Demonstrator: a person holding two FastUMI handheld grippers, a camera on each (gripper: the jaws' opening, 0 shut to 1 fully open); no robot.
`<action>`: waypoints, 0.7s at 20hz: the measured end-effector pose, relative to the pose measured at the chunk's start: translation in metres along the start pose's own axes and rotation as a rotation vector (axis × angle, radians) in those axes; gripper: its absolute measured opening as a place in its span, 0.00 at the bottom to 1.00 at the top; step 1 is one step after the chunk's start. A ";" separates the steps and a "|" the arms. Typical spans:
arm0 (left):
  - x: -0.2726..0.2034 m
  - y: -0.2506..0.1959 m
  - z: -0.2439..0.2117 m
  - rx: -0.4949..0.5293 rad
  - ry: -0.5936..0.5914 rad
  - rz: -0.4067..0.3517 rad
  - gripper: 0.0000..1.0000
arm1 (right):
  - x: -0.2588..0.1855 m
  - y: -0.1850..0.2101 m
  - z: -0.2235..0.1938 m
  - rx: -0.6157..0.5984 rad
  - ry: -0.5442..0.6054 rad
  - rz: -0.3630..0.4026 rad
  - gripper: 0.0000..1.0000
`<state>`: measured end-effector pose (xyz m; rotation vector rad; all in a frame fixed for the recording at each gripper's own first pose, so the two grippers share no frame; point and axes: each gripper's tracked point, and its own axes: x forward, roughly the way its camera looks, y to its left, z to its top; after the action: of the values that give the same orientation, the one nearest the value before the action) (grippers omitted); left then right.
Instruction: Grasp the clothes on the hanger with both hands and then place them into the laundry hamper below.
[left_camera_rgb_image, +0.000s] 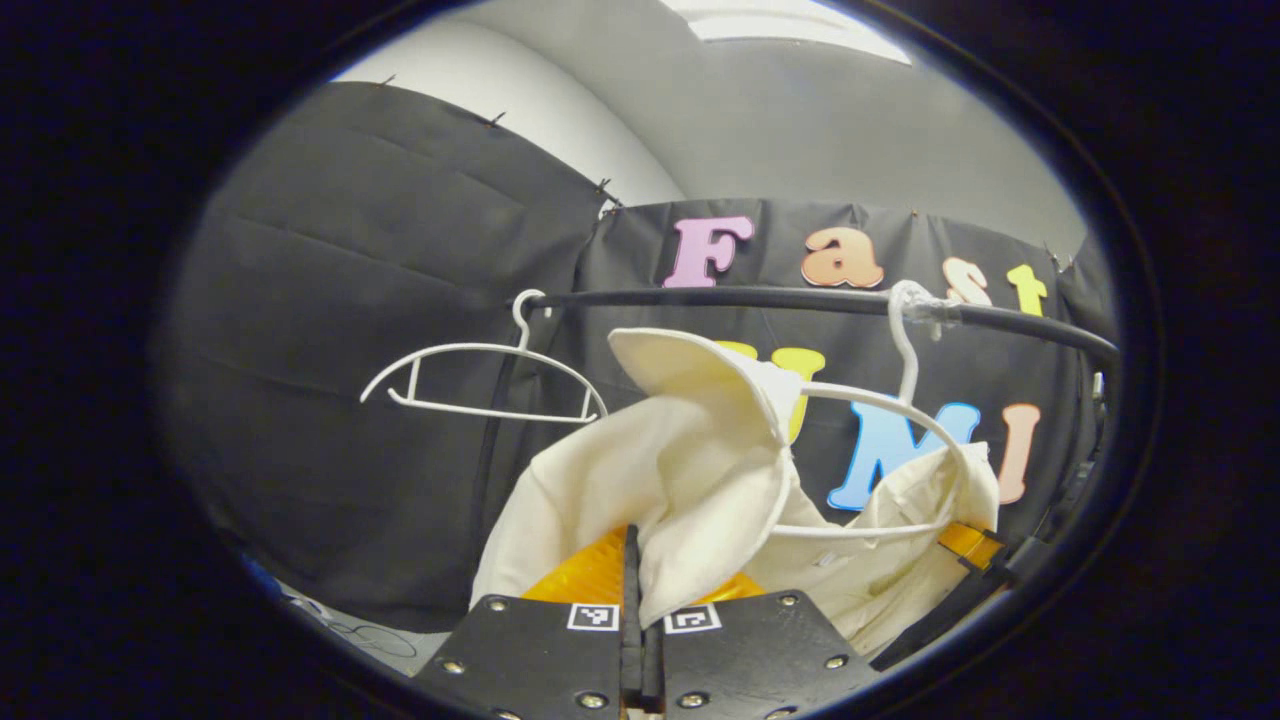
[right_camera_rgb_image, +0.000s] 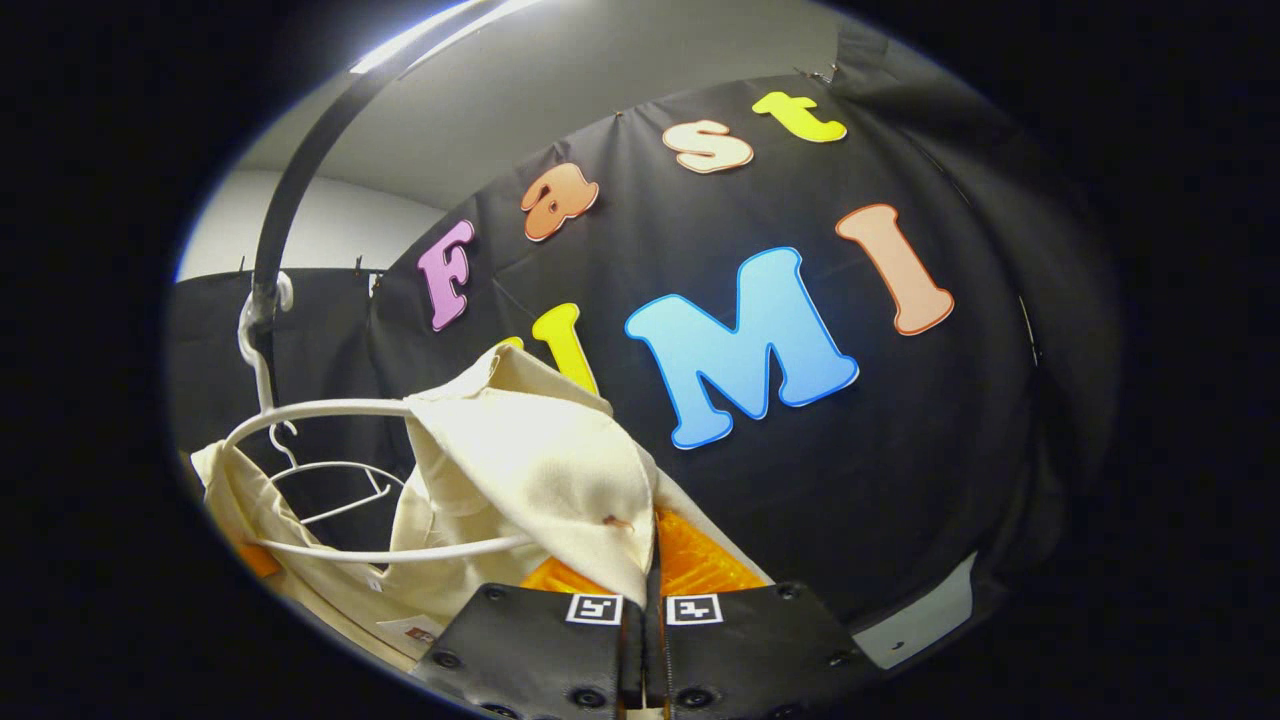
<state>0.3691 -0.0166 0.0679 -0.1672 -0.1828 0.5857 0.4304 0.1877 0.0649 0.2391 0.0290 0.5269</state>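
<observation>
A cream shirt (left_camera_rgb_image: 690, 470) hangs half off a white hanger (left_camera_rgb_image: 905, 400) on the black rail (left_camera_rgb_image: 800, 298). In the left gripper view my left gripper (left_camera_rgb_image: 634, 575) is shut on a fold of the shirt's shoulder, the cloth bunched over its fingers. The right gripper view shows the same shirt (right_camera_rgb_image: 520, 460) and its hanger (right_camera_rgb_image: 330, 410), with my right gripper (right_camera_rgb_image: 652, 572) shut on the other shoulder. Far off in the left gripper view, the other gripper (left_camera_rgb_image: 975, 560) sits behind the shirt's right side. The hamper is hidden.
An empty white hanger (left_camera_rgb_image: 480, 380) hangs on the rail to the left of the shirt; it also appears behind the shirt's hanger as the empty hanger (right_camera_rgb_image: 330, 480). The black cloth wall (left_camera_rgb_image: 350, 350) stands close behind the rail.
</observation>
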 end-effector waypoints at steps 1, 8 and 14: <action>0.002 0.002 -0.001 -0.008 0.002 0.001 0.00 | -0.001 -0.002 0.001 -0.006 -0.002 -0.002 0.00; 0.000 0.012 0.032 0.055 -0.088 -0.040 0.01 | -0.004 -0.006 0.006 0.001 -0.016 -0.024 0.02; -0.002 0.021 0.049 0.076 -0.129 -0.072 0.00 | -0.022 -0.004 0.000 -0.008 -0.008 0.050 0.02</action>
<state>0.3450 0.0047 0.1108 -0.0484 -0.2902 0.5313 0.4135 0.1728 0.0630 0.2345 0.0129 0.5756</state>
